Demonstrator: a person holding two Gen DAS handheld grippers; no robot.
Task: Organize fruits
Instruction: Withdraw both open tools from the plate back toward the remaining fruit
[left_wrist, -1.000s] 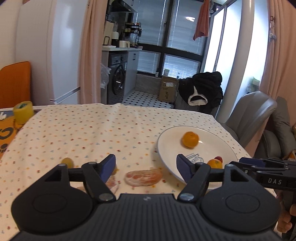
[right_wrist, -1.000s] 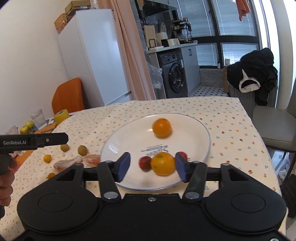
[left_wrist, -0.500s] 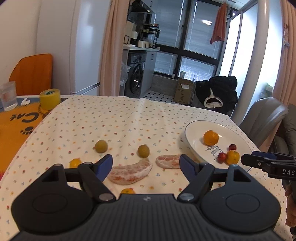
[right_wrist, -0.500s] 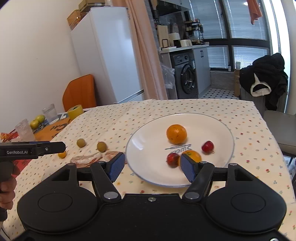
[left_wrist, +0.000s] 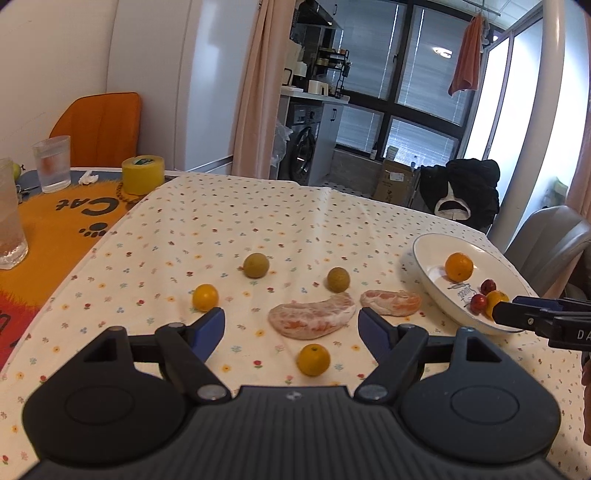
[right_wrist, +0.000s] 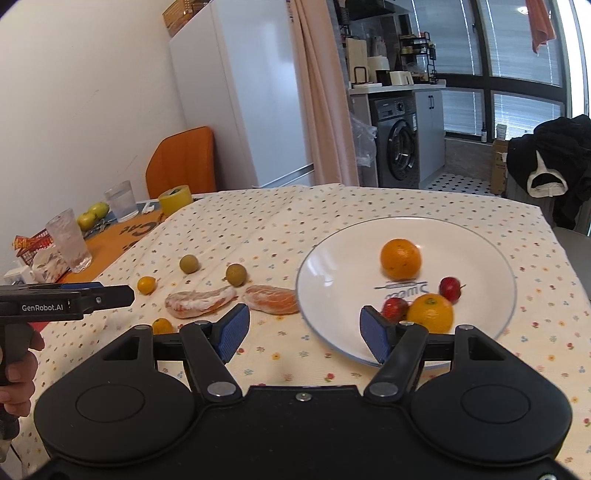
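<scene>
A white plate (right_wrist: 491, 254) (left_wrist: 428, 254) holds two oranges (right_wrist: 400, 258) (right_wrist: 430, 312) and two small red fruits (right_wrist: 450, 288). On the dotted cloth lie two peeled pomelo segments (left_wrist: 312, 320) (left_wrist: 391, 302), two greenish round fruits (left_wrist: 256, 264) (left_wrist: 338, 279) and two small kumquats (left_wrist: 205, 297) (left_wrist: 313, 359). My left gripper (left_wrist: 291, 325) is open above the cloth, with the larger segment and the near kumquat showing between its fingers. Open and empty too, my right gripper (right_wrist: 304, 332) hovers at the plate's near-left rim.
To the left an orange cat mat (left_wrist: 55, 221) carries glasses (left_wrist: 51, 163), a yellow tape roll (left_wrist: 143, 180) and green apples (right_wrist: 92, 214). An orange chair (left_wrist: 98, 134) stands behind, a grey chair (left_wrist: 546, 236) at the right. A hand (right_wrist: 16, 373) holds the left gripper.
Both grippers have pulled back and up from the table. The left view has swung left, bringing the loose fruits on the cloth into sight. The right gripper has drawn away from the plate's fruits.
</scene>
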